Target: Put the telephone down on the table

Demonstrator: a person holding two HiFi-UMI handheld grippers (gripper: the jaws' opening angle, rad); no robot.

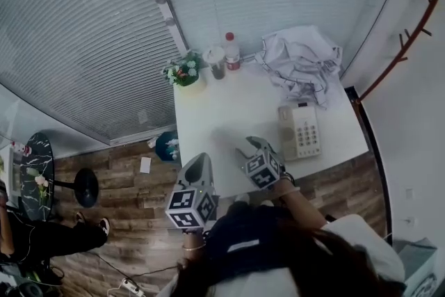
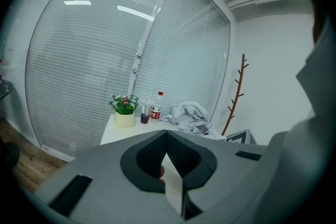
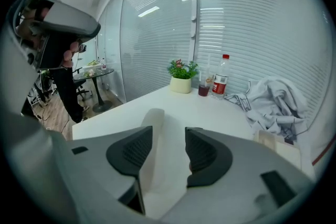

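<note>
The beige telephone (image 1: 300, 130) lies flat on the white table (image 1: 208, 111), near its right front corner, with the handset along its left side. My right gripper (image 1: 254, 144) hovers over the table's front edge just left of the telephone. Its jaws stand open and only the table top and a shadow show between them (image 3: 168, 136). In the right gripper view a corner of the telephone (image 3: 269, 140) peeks out behind the right jaw. My left gripper (image 1: 200, 162) is off the table's front left corner, its jaws shut together on nothing (image 2: 166, 136).
At the table's back stand a potted plant (image 1: 184, 71), a cup of dark drink (image 1: 217, 62) and a red-labelled bottle (image 1: 232, 52). A crumpled white cloth (image 1: 302, 62) fills the back right. A coat rack (image 1: 410, 31) stands right; a black side table (image 1: 36, 167) left.
</note>
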